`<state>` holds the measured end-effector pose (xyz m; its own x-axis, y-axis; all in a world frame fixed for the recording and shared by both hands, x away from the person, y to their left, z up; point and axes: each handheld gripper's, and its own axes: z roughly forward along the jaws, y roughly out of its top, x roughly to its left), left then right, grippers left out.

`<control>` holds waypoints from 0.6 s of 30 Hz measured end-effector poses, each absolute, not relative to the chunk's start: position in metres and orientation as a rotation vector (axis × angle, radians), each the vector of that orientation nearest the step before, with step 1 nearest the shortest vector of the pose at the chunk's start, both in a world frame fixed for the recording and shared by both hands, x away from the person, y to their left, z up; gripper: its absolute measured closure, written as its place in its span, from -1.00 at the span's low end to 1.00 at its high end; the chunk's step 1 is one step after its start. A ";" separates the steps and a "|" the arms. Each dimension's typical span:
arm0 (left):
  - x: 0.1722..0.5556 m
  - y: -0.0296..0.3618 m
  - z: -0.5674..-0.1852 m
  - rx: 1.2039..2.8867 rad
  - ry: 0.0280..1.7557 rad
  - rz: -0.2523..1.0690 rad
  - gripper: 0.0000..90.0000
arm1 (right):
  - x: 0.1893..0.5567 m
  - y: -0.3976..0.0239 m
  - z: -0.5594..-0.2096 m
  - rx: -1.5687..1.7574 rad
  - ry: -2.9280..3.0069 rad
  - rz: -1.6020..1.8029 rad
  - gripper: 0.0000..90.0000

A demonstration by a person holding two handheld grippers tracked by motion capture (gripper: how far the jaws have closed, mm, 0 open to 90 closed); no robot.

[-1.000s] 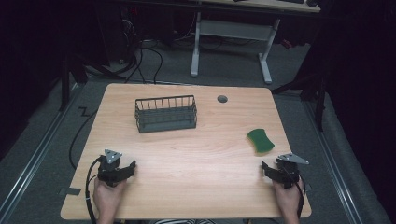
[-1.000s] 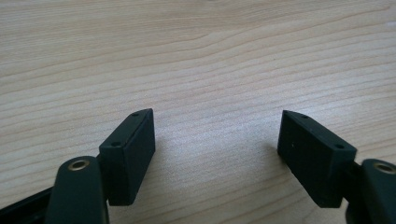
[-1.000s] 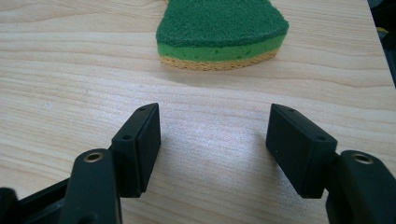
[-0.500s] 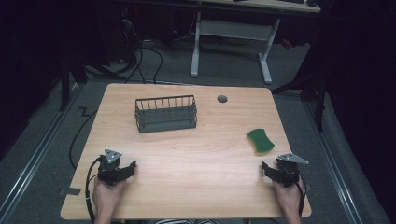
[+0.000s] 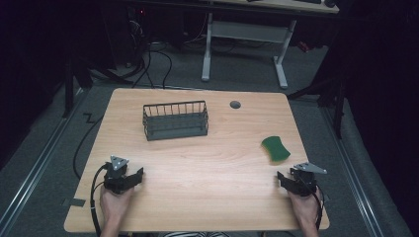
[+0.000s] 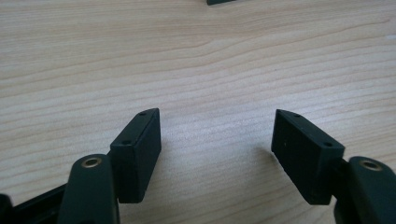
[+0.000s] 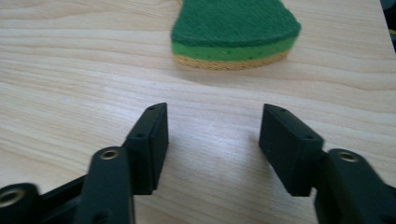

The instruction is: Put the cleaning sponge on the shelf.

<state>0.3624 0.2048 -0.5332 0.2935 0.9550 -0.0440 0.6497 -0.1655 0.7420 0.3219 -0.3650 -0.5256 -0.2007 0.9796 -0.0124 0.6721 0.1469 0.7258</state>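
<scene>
Your right gripper [image 5: 290, 179] rests near the front right corner of the table [image 5: 217, 163], and the green sponge [image 5: 275, 148] lies flat on the wood just ahead of it, near but not touching. In the right gripper view the sponge [image 7: 236, 32] sits beyond the fingertips, scrubby green face up over a yellow base, with bare wood in the gap; the jaws have just been closing a little, yet they stand apart with nothing between them. Your left gripper [image 5: 129, 179] sits at the front left, well apart from the sponge, its jaws also parted over bare wood and also just narrowed slightly, empty. The wire basket [image 5: 175, 120] stands upright toward the back, left of centre, and looks like the likely place for the sponge. To do the reach well, spread the right jaws again before you advance, since the sponge looks wider than the present gap. Come in low and level so one pad passes each long side, and centre the sponge between them before you squeeze. It is soft, so close until it just yields; a hard pinch may make it bulge and slip. Keep the left gripper parked where it is, clear of the path to the basket.
</scene>
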 end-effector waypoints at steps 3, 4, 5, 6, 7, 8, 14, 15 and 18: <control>0.366 0.204 -0.528 1.896 1.426 0.574 -0.22 | 0.321 -0.359 -0.519 1.538 1.951 0.861 0.11; 0.367 0.204 -0.527 1.890 1.425 0.570 -0.21 | 0.321 -0.356 -0.516 1.522 1.955 0.876 0.13; 0.367 0.204 -0.527 1.890 1.425 0.570 -0.20 | 0.321 -0.353 -0.513 1.506 1.956 0.895 0.16; 0.370 0.204 -0.524 1.886 1.428 0.565 -0.20 | 0.322 -0.351 -0.511 1.485 1.963 0.912 0.17; 0.370 0.204 -0.524 1.886 1.428 0.565 -0.19 | 0.322 -0.351 -0.511 1.485 1.963 0.912 0.17; 0.371 0.203 -0.521 1.880 1.427 0.563 -0.19 | 0.325 -0.344 -0.505 1.458 1.982 0.947 0.19; 0.375 0.202 -0.513 1.862 1.410 0.559 -0.13 | 0.334 -0.326 -0.492 1.394 2.019 1.019 0.26; 0.377 0.201 -0.509 1.866 1.398 0.564 -0.12 | 0.340 -0.318 -0.486 1.368 2.034 1.046 0.29; 0.380 0.199 -0.506 1.869 1.389 0.562 -0.11 | 0.346 -0.310 -0.480 1.351 2.055 1.071 0.32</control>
<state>0.3797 0.1990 -0.5057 0.3214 0.9439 -0.0764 0.6253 -0.1509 0.7657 0.3462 -0.3104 -0.4801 -0.4151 0.9088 0.0412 0.5544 0.2168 0.8035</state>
